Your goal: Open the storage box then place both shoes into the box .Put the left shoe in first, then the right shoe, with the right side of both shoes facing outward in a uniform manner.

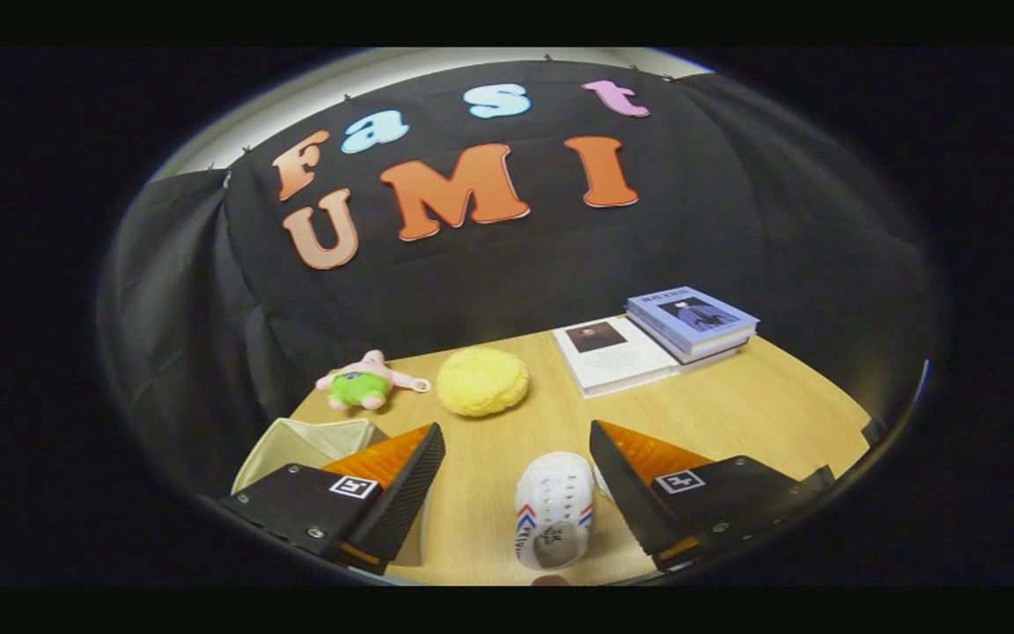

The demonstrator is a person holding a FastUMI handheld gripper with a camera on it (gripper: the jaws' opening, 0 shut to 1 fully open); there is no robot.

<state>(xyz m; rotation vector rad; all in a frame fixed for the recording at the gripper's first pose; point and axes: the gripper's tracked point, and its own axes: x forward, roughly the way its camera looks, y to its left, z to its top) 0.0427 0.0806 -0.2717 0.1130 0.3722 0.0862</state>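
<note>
A small white shoe (554,509) with red and blue side stripes lies on the wooden table (736,405), toe pointing away from me, between my fingers and close to the right one. My gripper (516,471) is open, with neither finger touching the shoe. A cream storage box (309,445) stands behind and beside the left finger, partly hidden by it; I cannot tell how its lid stands. A sliver of something white, perhaps a second shoe, peeks out behind the right finger.
Beyond the fingers sit a pink and green plush toy (366,383) and a yellow fluffy ball (481,381). At the back right lies a white book (617,354) with a blue book (692,319) stacked on its far end.
</note>
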